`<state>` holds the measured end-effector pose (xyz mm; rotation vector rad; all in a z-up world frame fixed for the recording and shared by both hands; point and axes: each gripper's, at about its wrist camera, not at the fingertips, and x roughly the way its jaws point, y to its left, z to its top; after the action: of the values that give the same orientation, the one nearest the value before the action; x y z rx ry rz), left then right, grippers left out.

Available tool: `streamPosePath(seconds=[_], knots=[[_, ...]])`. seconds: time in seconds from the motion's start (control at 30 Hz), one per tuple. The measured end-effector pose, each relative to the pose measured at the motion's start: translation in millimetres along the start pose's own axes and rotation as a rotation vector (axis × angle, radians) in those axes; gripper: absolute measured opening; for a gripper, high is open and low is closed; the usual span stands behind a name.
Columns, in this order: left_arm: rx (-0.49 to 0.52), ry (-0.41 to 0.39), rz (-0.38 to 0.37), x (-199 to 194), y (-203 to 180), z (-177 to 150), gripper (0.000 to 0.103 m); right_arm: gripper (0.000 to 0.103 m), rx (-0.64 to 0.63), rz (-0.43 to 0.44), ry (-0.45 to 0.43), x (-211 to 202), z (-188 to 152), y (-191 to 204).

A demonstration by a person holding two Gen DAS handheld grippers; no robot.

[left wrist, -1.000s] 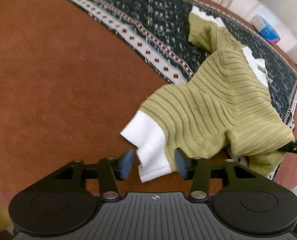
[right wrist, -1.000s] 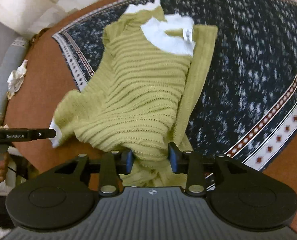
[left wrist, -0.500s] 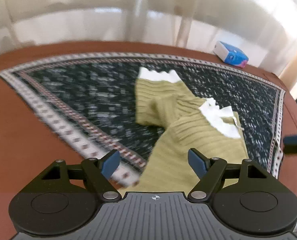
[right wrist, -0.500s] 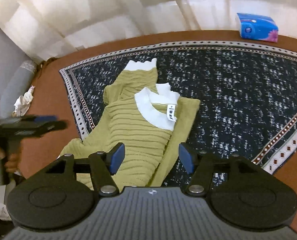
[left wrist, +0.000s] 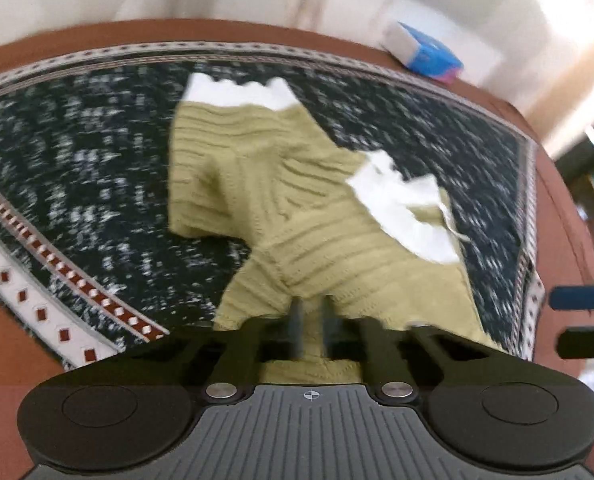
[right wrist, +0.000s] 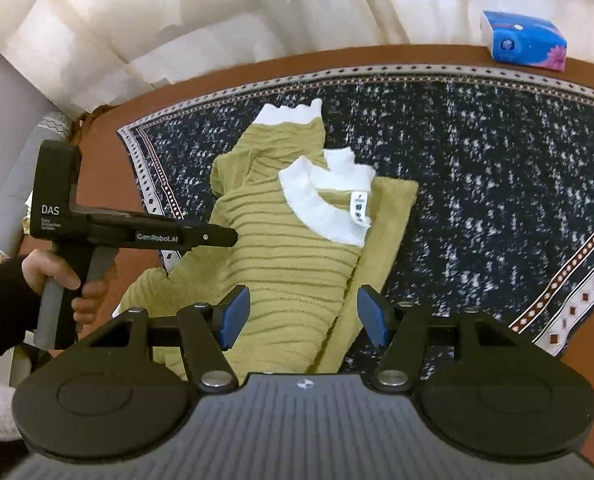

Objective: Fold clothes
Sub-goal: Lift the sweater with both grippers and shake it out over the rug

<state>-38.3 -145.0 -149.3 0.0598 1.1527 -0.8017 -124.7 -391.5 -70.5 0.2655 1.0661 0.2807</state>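
Note:
An olive green ribbed sweater (right wrist: 293,256) with a white collar (right wrist: 321,208) and a white cuff (right wrist: 289,114) lies partly folded on the dark speckled cloth (right wrist: 477,184). My left gripper (left wrist: 312,330) is shut on a fold of the green knit at the sweater's near side; the picture is blurred there. From the right wrist view the left gripper (right wrist: 229,237) reaches in from the left, held by a hand (right wrist: 53,276) in a black sleeve. My right gripper (right wrist: 303,314) hangs open above the sweater's lower body, nothing between its blue pads (right wrist: 235,314).
The patterned cloth (left wrist: 77,184) covers a brown round table (right wrist: 109,168). A blue tissue pack (right wrist: 523,44) stands at the table's far edge. Pale curtains hang behind. My right gripper (left wrist: 557,320) shows at the right edge of the left wrist view.
My left gripper left the white cuff, opened wide, travelled along the sweater and shut on the green knit. My right gripper let go of the hem, opened and rose.

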Motion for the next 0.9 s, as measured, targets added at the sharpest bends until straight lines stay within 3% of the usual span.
streamPosePath(seconds=[0.1,0.17,0.2,0.27,0.33,0.5,0.53,0.57,0.6,0.63,0.8,0.9], knots=[[0.052,-0.021,-0.058,-9,-3,0,0.0,0.064,-0.001,0.005,0.019,8,-3,11],[0.121,-0.056,-0.005,-17,-7,-1,0.0,0.064,-0.021,-0.015,0.029,13,-5,19],[0.139,-0.07,0.033,-18,-7,-2,0.022,0.064,-0.025,-0.026,0.029,14,-5,22],[0.121,-0.081,0.085,-14,3,-3,0.034,0.064,-0.023,-0.034,0.03,15,-5,27],[0.093,-0.084,0.113,-9,13,-2,0.061,0.064,-0.024,-0.044,0.027,15,-5,32],[0.077,-0.062,0.029,4,22,4,0.074,0.064,-0.021,-0.091,0.033,17,-7,40],[0.086,-0.052,0.016,7,21,3,0.069,0.064,-0.014,-0.1,0.033,17,-8,40],[0.092,-0.036,-0.003,10,21,2,0.055,0.064,-0.007,-0.111,0.033,17,-9,41],[0.094,-0.017,-0.03,11,22,1,0.009,0.064,-0.002,-0.121,0.031,17,-9,41],[0.093,-0.006,-0.051,10,23,-1,0.003,0.064,0.001,-0.126,0.028,17,-8,42],[0.137,-0.061,-0.165,-24,15,-16,0.002,0.064,0.025,-0.146,0.005,16,-3,44],[0.169,-0.079,-0.21,-40,3,-27,0.002,0.064,0.086,-0.114,-0.007,20,2,44]])
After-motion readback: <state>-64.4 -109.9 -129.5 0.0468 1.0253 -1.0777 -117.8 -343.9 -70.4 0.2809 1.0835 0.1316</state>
